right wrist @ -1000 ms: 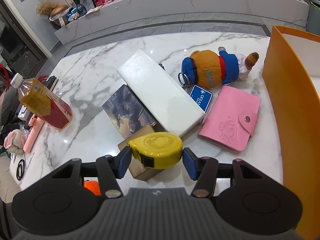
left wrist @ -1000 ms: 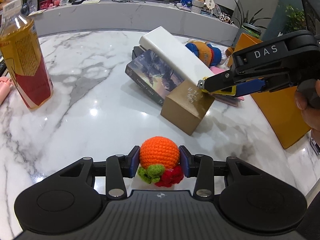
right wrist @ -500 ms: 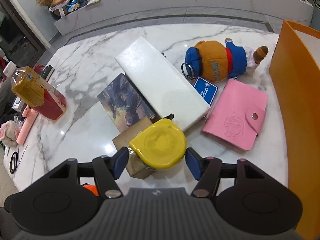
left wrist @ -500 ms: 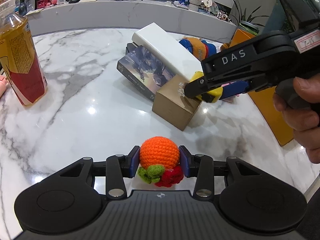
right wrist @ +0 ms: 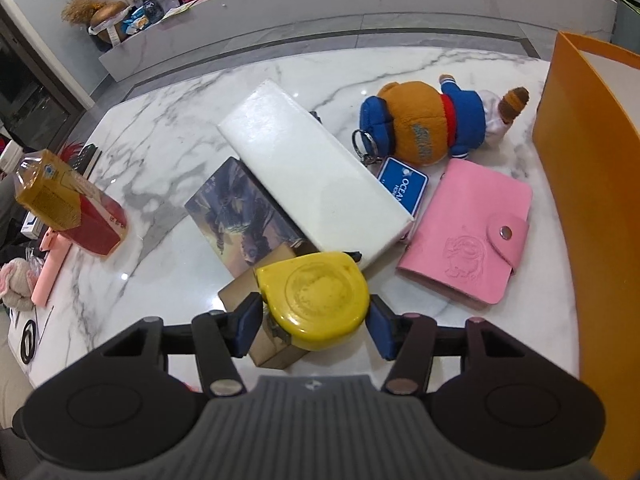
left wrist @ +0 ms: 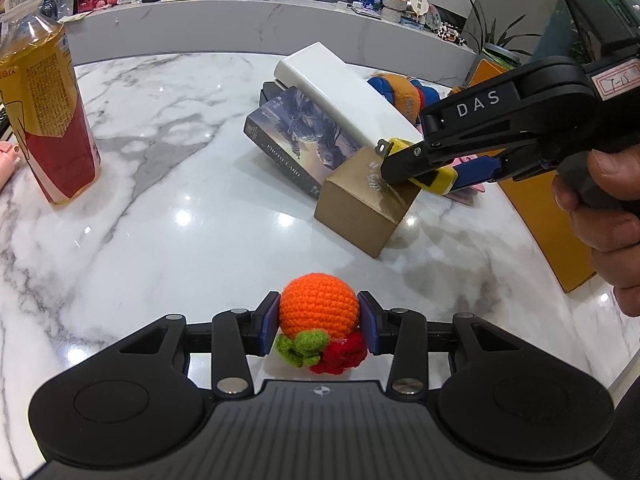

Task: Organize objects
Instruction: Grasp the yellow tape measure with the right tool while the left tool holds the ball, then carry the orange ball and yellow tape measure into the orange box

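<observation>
My left gripper (left wrist: pixel 319 322) is shut on an orange crocheted fruit (left wrist: pixel 318 310) with green and red bits, low over the marble table (left wrist: pixel 192 216). My right gripper (right wrist: pixel 314 322) holds a yellow tape measure (right wrist: pixel 314 306) between its blue pads, just above a brown cardboard box (right wrist: pixel 240 300). In the left wrist view the right gripper (left wrist: pixel 440 168) reaches in from the right, with the tape measure (left wrist: pixel 434 174) at the box's (left wrist: pixel 362 210) top right corner.
A photo-card box (right wrist: pixel 240 208), a long white box (right wrist: pixel 316 184), a plush bear (right wrist: pixel 432 128), a pink wallet (right wrist: pixel 468 236) and a blue tag (right wrist: pixel 404 184) lie behind. An orange bin (right wrist: pixel 592 184) stands at right. A tea bottle (left wrist: pixel 40 116) stands at left.
My right gripper has tilted so the tape measure's flat face turned up, and it has come lower over the cardboard box. My left gripper kept hold of the fruit and barely moved.
</observation>
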